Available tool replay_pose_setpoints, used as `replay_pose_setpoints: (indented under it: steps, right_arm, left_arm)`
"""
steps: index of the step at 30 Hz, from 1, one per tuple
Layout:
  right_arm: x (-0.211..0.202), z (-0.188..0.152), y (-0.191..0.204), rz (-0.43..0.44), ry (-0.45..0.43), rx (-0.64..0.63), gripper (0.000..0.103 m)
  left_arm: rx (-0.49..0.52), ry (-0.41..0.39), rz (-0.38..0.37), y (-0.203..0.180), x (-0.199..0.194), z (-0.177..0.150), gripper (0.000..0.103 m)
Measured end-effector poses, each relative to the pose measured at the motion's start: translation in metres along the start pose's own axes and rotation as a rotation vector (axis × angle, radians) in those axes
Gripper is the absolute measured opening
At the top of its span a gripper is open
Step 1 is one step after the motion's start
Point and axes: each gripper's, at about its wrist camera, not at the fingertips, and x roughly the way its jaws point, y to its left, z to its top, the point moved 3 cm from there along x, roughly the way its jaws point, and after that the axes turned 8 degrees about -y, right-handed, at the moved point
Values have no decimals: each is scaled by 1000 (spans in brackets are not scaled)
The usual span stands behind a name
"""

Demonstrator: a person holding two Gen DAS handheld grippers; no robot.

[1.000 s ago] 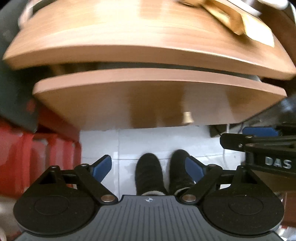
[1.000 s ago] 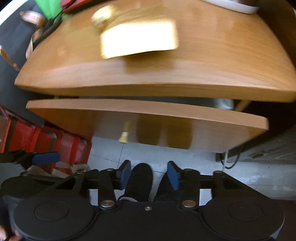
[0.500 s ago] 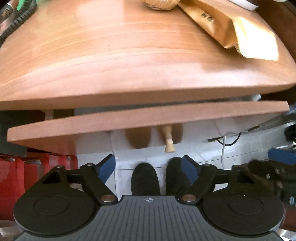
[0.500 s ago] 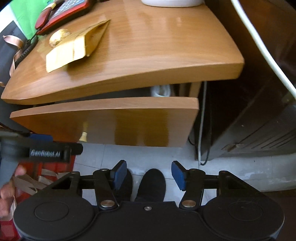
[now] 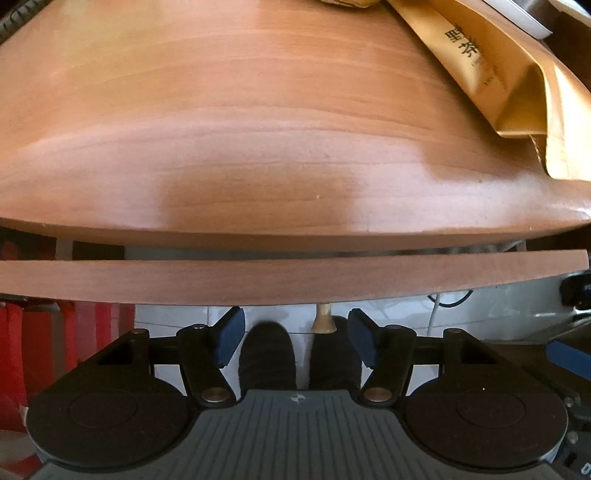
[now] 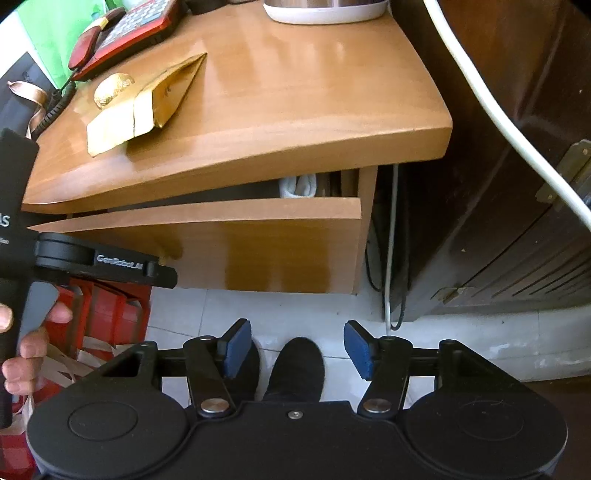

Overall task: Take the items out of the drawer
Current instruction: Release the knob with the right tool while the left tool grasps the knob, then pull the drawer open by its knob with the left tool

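Note:
A wooden drawer [image 6: 258, 251] under a wooden tabletop [image 6: 295, 92] stands slightly pulled out; a white rolled item [image 6: 299, 184] shows in the gap at its right end. In the left wrist view the drawer front [image 5: 295, 280] is seen from above, with its small pale knob [image 5: 323, 321] just ahead. My left gripper [image 5: 297, 338] is open and empty, close in front of the drawer with the knob between its fingers; it also shows in the right wrist view [image 6: 110, 266]. My right gripper [image 6: 293, 349] is open and empty, back from the drawer above the floor.
A gold pouch [image 6: 147, 107], a gold foil ball [image 6: 112, 88], a red telephone [image 6: 125, 33] and a white appliance base [image 6: 325, 11] sit on the tabletop. Red bags [image 6: 103, 314] stand at the left. A dark cabinet [image 6: 498, 221] and cables [image 6: 391, 258] are at the right.
The left gripper has risen and closed in on the drawer front, so the knob now sits between its fingers. The right gripper has drawn back to the right and opened wider.

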Motion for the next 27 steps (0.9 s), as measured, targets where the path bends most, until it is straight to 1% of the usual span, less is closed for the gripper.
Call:
replay_pose_setpoints:
  steps: [1,2,3,5,7,10,12,13,16,24,27]
  right_arm:
    - [-2,0,0,1,-2,-3,55]
    - [-3,-1,1,2,-3,-9,55]
    - [-5,-1,2,4,-5,-15,55]
    - [-6,-2,6,6,-8,-23,55]
    - [-5,-6,15,10,-11,-28,55]
    - [-7,-8,16,12,-15,-32,55]
    - [-9,-7,15,18,-17,-36,55]
    - [-9,-7,14,20,-19,-38,55]
    - [-11,-4,12,25,-20,-45,55]
    - [-13,-3,3,17,-21,-57,55]
    - [-13,-2,2,18,-21,-57,55]
  left_arm:
    - [-3,1,-3,-1,1,-1,59]
    - [-2,5,-5,-3,3,-1,50]
    - [-3,11,-5,-5,5,-2,47]
    - [-10,15,-15,-7,6,-2,37]
    - [-17,20,-24,-10,7,-3,35]
    - [-27,27,-24,-12,8,-3,34]
    - [-42,34,-33,-12,9,-4,24]
    - [-49,38,-38,-13,10,-5,15]
    - [-72,44,-39,-12,13,-7,14]
    - [-18,25,-43,-19,9,-17,13]
    - [-21,31,-44,-20,7,-18,13]
